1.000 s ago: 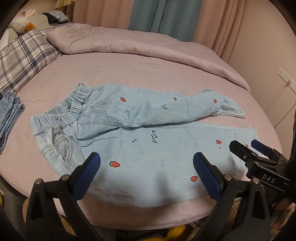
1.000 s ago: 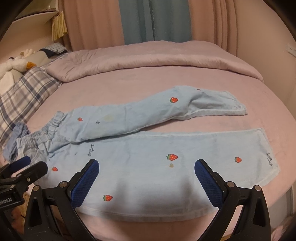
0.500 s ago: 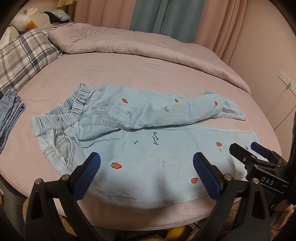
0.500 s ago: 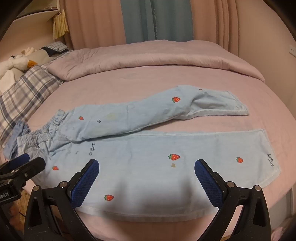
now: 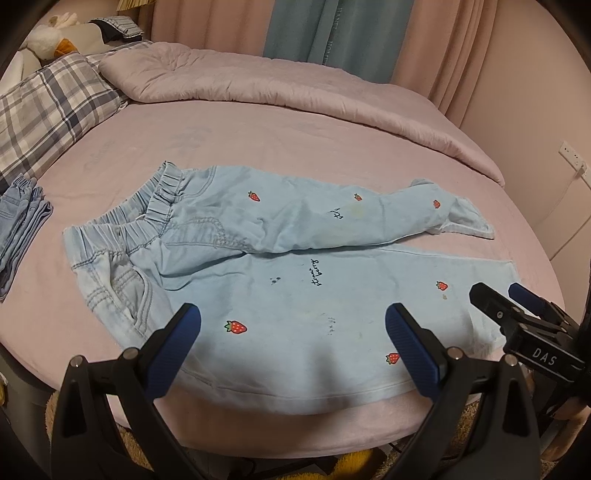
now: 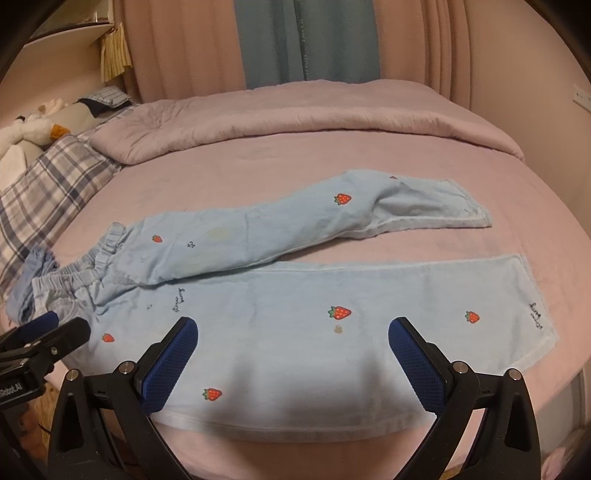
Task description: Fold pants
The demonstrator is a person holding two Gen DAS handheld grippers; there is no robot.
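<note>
I see both my left gripper [image 5: 291,332] and right gripper [image 6: 293,345] with fingers spread wide, empty, over the near leg of the pants [image 5: 295,258] on the bed [image 5: 258,147]

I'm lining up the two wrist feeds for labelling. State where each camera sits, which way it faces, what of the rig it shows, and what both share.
Left wrist: sits behind the open left claw at the bed's near edge, facing the pants' waistband half; the right claw pokes in at right.
Right wrist: sits behind the open right claw, facing the leg and cuff half; the left claw shows at left.
Shared: the pants, plaid pillow, folded quilt, curtains.
</note>
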